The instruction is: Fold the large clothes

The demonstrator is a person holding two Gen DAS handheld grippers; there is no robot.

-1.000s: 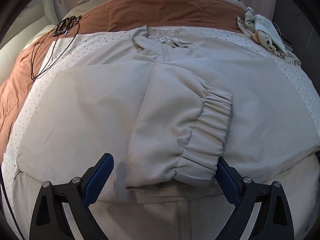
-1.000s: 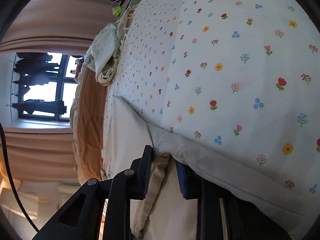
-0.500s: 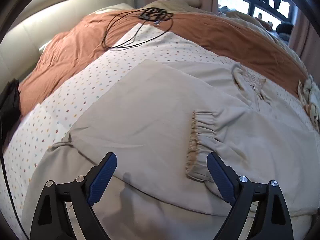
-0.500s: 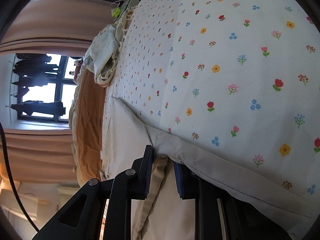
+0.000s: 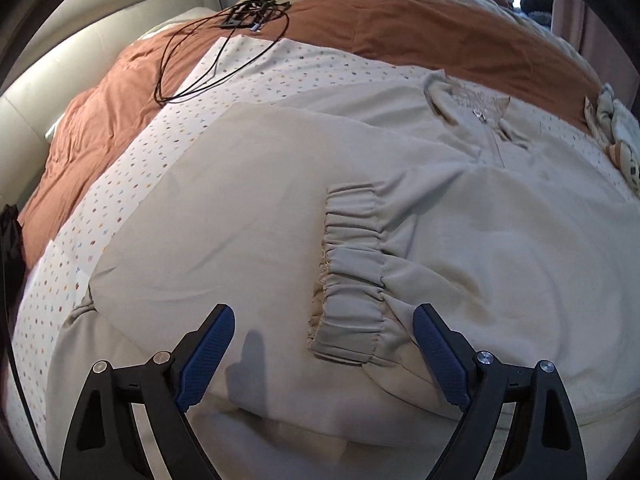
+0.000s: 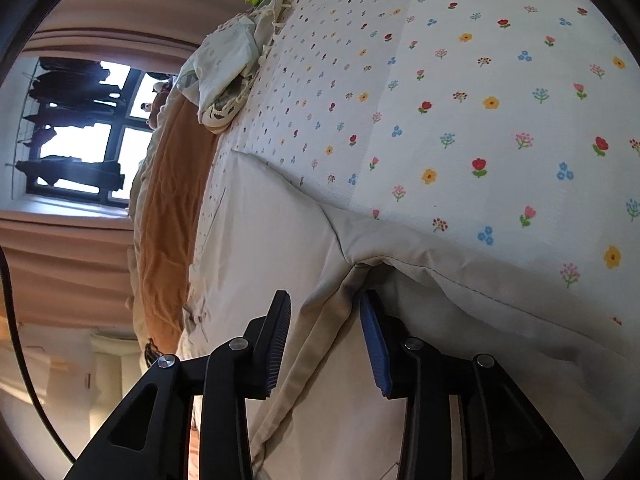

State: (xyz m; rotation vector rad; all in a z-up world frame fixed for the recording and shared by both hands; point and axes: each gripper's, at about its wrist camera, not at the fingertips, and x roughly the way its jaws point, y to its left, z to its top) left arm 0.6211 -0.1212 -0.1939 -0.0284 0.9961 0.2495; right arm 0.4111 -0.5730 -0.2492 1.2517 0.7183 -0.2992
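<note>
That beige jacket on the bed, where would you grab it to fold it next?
Probably the jacket's flat left edge, approached from the bed's left side: the sleeve with the gathered cuff already lies folded across its front, and that edge lies smooth and clear.

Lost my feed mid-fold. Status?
Left gripper open over jacket. Right gripper just opening, hem between, unpinched. Cable clear of jacket.

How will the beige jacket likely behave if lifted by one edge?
Probably floppy: the beige jacket lies flat with soft creases, and its hem droops between the right tongs. The gathered cuff looks stretchy and likely trails along.
</note>
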